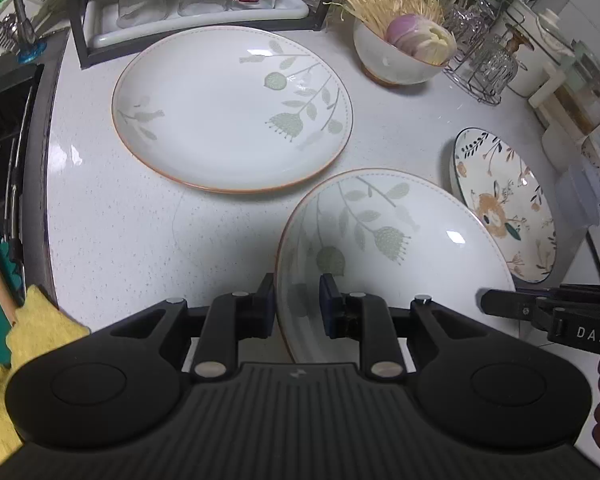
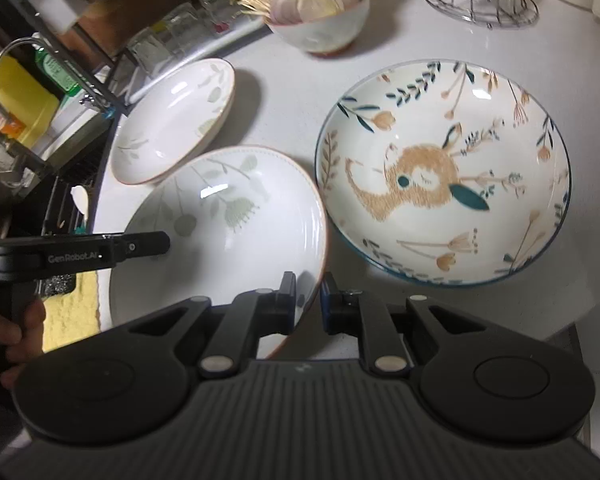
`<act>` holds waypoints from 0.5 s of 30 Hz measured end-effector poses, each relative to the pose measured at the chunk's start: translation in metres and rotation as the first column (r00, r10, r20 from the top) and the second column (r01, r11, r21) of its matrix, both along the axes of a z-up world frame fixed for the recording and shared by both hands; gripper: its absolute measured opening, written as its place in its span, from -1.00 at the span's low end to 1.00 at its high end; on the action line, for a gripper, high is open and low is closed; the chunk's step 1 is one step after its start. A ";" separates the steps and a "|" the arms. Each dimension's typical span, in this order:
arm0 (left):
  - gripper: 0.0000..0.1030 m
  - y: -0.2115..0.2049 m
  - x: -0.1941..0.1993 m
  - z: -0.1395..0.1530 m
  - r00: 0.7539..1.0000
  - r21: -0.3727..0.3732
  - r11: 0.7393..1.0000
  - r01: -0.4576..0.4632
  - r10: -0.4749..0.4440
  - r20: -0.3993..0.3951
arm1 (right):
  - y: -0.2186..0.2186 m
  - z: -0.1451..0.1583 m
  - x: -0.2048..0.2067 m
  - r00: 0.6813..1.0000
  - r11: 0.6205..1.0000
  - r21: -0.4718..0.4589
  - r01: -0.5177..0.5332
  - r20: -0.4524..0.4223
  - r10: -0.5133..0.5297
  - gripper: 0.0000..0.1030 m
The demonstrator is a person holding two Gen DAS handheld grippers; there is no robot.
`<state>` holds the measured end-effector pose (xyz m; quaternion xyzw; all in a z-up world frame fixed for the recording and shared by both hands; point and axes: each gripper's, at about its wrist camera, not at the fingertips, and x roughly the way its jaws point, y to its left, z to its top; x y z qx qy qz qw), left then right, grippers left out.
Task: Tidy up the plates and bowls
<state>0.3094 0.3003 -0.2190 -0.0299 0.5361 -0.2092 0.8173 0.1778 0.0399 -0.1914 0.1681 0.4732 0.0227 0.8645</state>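
A white plate with green leaves and an orange rim [image 1: 400,264] [image 2: 220,240] sits nearest and looks tilted off the counter. My left gripper [image 1: 296,308] is shut on its left rim. My right gripper [image 2: 308,304] is shut on the opposite rim. A matching leaf plate [image 1: 228,112] [image 2: 172,124] lies flat further back. To the right rests a deep blue-rimmed plate with a fox and flowers [image 1: 508,208] [image 2: 444,168]. A white bowl of enoki mushrooms and onion slices [image 1: 396,60] [image 2: 320,24] stands at the back.
The sink [image 1: 4,140] drops off at the left, with a yellow cloth [image 1: 40,332] on its near corner. A black-framed rack of glasses [image 1: 196,4] lines the back. A wire stand with glasses [image 1: 484,64] and jars crowds the back right.
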 end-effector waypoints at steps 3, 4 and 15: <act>-0.50 0.001 -0.002 0.004 1.000 -0.014 1.000 -0.004 0.004 -0.016 | -0.003 0.007 -0.001 1.000 1.000 0.000 0.001 0.016 -0.001 -0.70; -0.50 0.001 -0.003 0.007 1.000 -0.018 1.000 -0.004 0.004 -0.015 | -0.005 0.011 -0.002 1.000 1.000 0.005 0.005 0.025 -0.005 -0.70; -0.50 -0.006 -0.007 0.030 0.998 -0.150 0.988 -0.041 0.032 -0.059 | -0.020 0.051 -0.012 0.989 0.997 -0.041 0.064 0.138 -0.058 -0.70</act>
